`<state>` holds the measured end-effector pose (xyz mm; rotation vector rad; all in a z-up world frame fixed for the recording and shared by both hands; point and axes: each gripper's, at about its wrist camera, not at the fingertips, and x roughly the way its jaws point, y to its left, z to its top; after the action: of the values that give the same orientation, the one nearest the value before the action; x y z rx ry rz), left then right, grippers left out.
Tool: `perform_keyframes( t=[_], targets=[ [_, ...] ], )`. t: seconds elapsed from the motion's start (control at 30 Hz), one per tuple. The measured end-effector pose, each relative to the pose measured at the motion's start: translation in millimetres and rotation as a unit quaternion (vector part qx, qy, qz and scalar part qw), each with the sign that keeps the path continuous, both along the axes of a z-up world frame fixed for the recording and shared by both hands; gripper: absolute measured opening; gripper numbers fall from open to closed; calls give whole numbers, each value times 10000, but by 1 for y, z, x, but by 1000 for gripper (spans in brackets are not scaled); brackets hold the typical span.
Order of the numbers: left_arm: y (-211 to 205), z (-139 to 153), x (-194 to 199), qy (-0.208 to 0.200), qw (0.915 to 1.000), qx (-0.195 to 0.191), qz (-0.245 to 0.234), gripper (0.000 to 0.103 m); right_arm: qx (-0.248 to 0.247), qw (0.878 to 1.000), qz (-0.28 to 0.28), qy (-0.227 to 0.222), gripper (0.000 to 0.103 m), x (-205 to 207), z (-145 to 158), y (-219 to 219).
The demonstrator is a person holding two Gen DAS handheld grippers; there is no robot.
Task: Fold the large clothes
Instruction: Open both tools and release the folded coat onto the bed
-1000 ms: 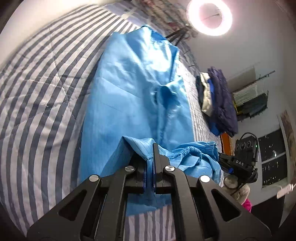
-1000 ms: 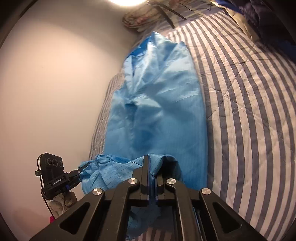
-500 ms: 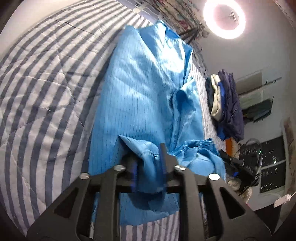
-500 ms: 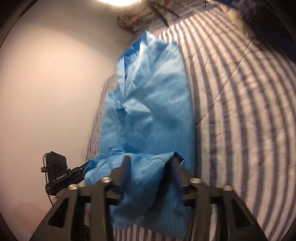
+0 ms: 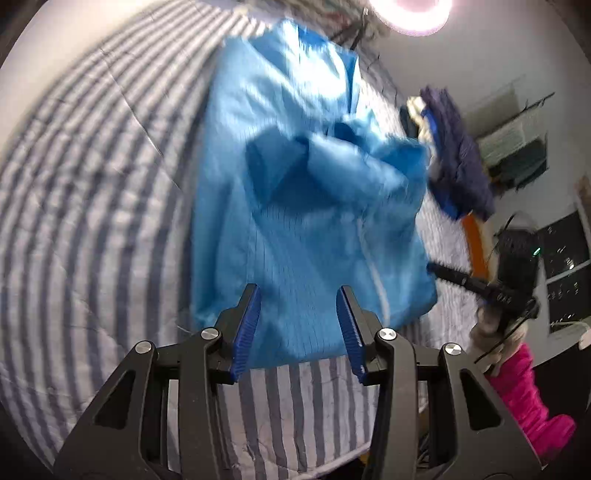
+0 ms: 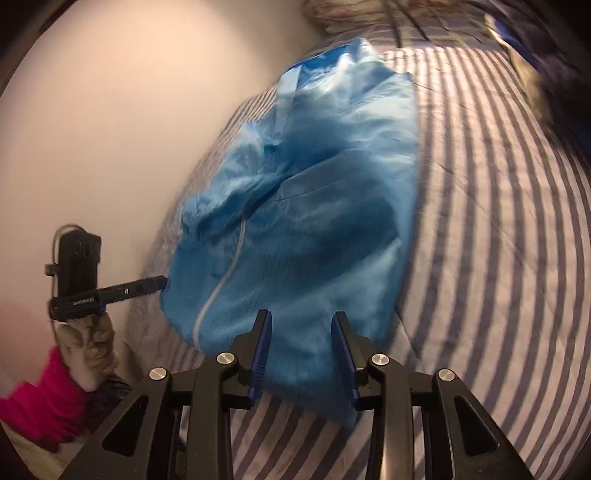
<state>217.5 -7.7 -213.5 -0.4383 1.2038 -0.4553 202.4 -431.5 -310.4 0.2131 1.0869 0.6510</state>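
A large light-blue garment [image 5: 306, 206] lies lengthwise on the striped bed, its near part folded back over itself; it also shows in the right wrist view [image 6: 314, 229]. My left gripper [image 5: 300, 291] is open and empty, just above the garment's near edge. My right gripper [image 6: 301, 317] is open and empty, over the near hem on the other side. Each gripper shows in the other's view, held by a gloved hand with a pink sleeve: the right one [image 5: 476, 284] and the left one [image 6: 122, 290].
The bed has a grey-and-white striped quilt [image 5: 92, 206]. A pile of dark blue and white clothes [image 5: 454, 155] lies at the bed's far right. A ring light [image 5: 410, 14] shines beyond the bed. A pale wall [image 6: 110, 129] runs along the bed's left side.
Both grippers were shut on the garment's near hem one second ago. They opened, let the folded fabric drop onto the garment, and drew back toward the near edge.
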Motion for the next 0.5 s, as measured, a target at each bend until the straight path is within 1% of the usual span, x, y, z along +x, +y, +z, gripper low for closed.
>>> perform_keyframes(
  t=[0.03, 0.1, 0.13, 0.2, 0.27, 0.3, 0.33, 0.37, 0.43, 0.5],
  targets=[
    [-5, -3, 4, 20, 10000, 43, -17, 43, -47, 10000, 7, -42, 36, 3, 0, 3],
    [-10, -5, 14, -86, 9998, 153, 4, 43, -79, 9998, -30, -158, 36, 13, 3, 9],
    [-14, -5, 23, -178, 9995, 272, 9, 43, -56, 9998, -46, -164, 36, 17, 3, 10],
    [-14, -8, 42, -235, 9993, 294, 23, 43, 36, 9999, -75, -131, 36, 29, 2, 14],
    [-10, -10, 70, -354, 9978, 477, 293, 43, 16, 9999, -116, -120, 36, 34, 0, 16],
    [-2, -12, 80, -393, 9970, 448, 498, 43, 3, 9998, -152, -104, 36, 40, -2, 18],
    [5, -14, 87, -368, 9965, 318, 685, 43, 0, 9998, -199, -86, 36, 43, -4, 18],
    [17, -14, 96, -329, 9946, 158, 972, 43, -6, 9997, -233, -85, 36, 43, -5, 18],
    [31, -12, 101, -343, 9911, 92, 1281, 43, 37, 9995, -311, -109, 36, 47, -4, 16],
    [37, -6, 100, -405, 9908, 112, 1290, 43, 123, 9992, -352, -149, 36, 49, 0, 12]
  ],
)
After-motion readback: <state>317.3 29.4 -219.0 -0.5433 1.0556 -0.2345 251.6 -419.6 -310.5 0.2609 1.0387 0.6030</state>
